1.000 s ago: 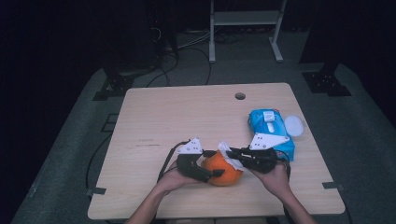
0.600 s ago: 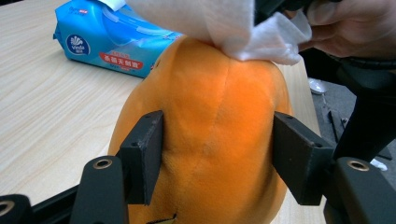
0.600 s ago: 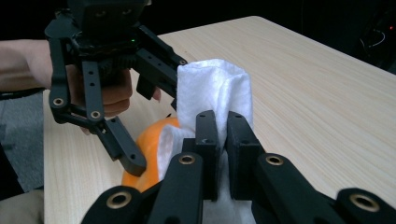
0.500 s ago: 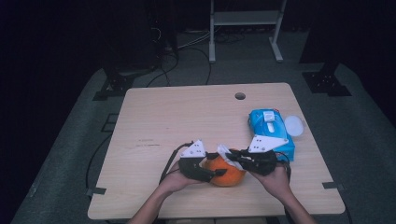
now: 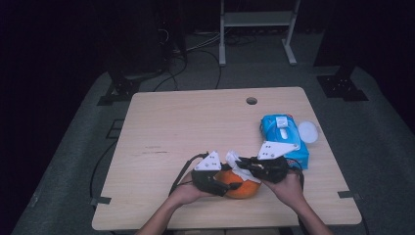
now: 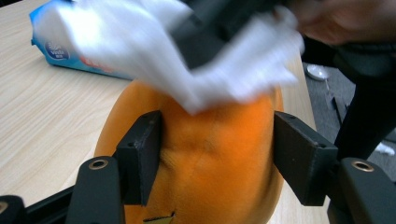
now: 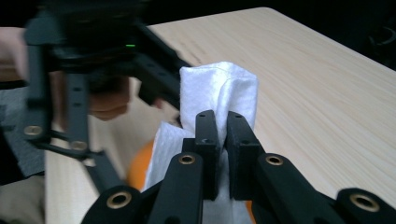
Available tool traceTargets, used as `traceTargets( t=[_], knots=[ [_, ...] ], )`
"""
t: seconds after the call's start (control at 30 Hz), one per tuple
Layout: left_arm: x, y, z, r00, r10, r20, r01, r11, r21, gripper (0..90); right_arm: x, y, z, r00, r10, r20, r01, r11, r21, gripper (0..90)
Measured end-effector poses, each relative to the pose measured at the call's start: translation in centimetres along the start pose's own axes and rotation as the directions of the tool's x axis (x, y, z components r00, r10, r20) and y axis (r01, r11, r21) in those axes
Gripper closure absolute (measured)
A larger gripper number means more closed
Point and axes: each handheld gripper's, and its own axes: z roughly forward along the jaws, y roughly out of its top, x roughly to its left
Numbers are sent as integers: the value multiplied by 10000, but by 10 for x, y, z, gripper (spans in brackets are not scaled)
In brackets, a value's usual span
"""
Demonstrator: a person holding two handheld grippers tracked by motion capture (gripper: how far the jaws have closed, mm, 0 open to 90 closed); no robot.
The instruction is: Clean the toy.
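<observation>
An orange round object [image 5: 244,189] rests on the wooden table [image 5: 195,127] near its front edge. My left gripper [image 5: 231,185] is shut on it, one jaw pressed against each side, as the left gripper view shows [image 6: 217,158]. My right gripper [image 5: 241,166] is shut on a crumpled white wipe [image 5: 234,159] and holds it on top of the orange object [image 6: 210,140]. In the right gripper view the wipe [image 7: 219,91] stands pinched between the closed jaws of the right gripper [image 7: 222,126], with the orange object [image 7: 137,171] just below.
A blue pack of wipes [image 5: 283,138] lies on the table to the right of the hands, with a white round lid [image 5: 307,131] beside it. A cable hole [image 5: 251,101] sits near the far edge. The left and middle of the tabletop are bare wood.
The wipe shifts slightly over the top of the orange object and is blurred with motion. Both hands stay almost in the same place.
</observation>
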Motion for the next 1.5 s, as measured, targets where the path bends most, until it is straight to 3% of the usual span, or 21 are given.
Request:
traceTargets(
  t=[0.1,0.3,0.4,0.53,0.63,0.7,0.77,0.87,1.0,1.1,1.17,1.3,1.37,1.4,1.5],
  knots=[
    [2,-2,-2,9999,-50,88,51,10000,-38,362,-10,-7,-8,9988,465,128,-465,9989,-65,838],
    [3,-5,-6,9990,269,360,-271,9996,52,362,-20,-17,-14,9961,851,234,-848,9963,-116,838],
    [6,-7,-9,9993,150,339,-150,9999,18,370,-26,-26,-17,9922,1216,268,-1214,9925,-113,838],
    [12,-8,-11,9995,-234,219,236,9996,-120,375,-22,-33,-23,9899,1384,308,-1376,9902,-250,838],
    [17,-10,-13,9971,-762,81,764,9966,-303,374,-18,-32,-28,9904,1362,241,-1351,9899,-432,838],
    [21,-10,-13,9936,-1128,34,1129,9926,-444,373,-13,-29,-29,9913,1314,-79,-1317,9894,-613,838],
    [23,-12,-15,9924,-1231,-92,1226,9915,-442,371,-3,-25,-24,9953,950,-177,-959,9936,-590,838],
    [24,-13,-16,9915,-1293,-136,1286,9907,-447,369,-1,-24,-22,9957,894,-229,-907,9941,-602,838],
    [30,-14,-19,9846,-1738,-193,1724,9833,-585,366,-4,-26,-22,9946,1012,-243,-1025,9930,-593,838],
    [36,-17,-22,9743,-2235,-292,2209,9726,-732,362,-7,-34,-23,9938,1106,-141,-1111,9930,-408,837],
    [37,-17,-21,9719,-2334,-290,2306,9699,-788,361,-9,-38,-23,9923,1229,-129,-1232,9920,-269,838],
    [34,-16,-18,9741,-2254,-196,2234,9718,-755,356,-8,-37,-24,9925,1219,-31,-1220,9922,-272,838],
    [31,-14,-16,9817,-1898,-157,1885,9802,-613,354,-10,-32,-23,9930,1179,28,-1177,9922,-404,838],
    [31,-14,-16,9817,-1898,-157,1885,9802,-613,352,-10,-32,-23,9930,1179,28,-1177,9922,-404,838],
    [29,-14,-16,9842,-1773,-13,1769,9828,-531,344,-21,-34,-20,9876,1566,-67,-1567,9863,-522,839]
  ],
)
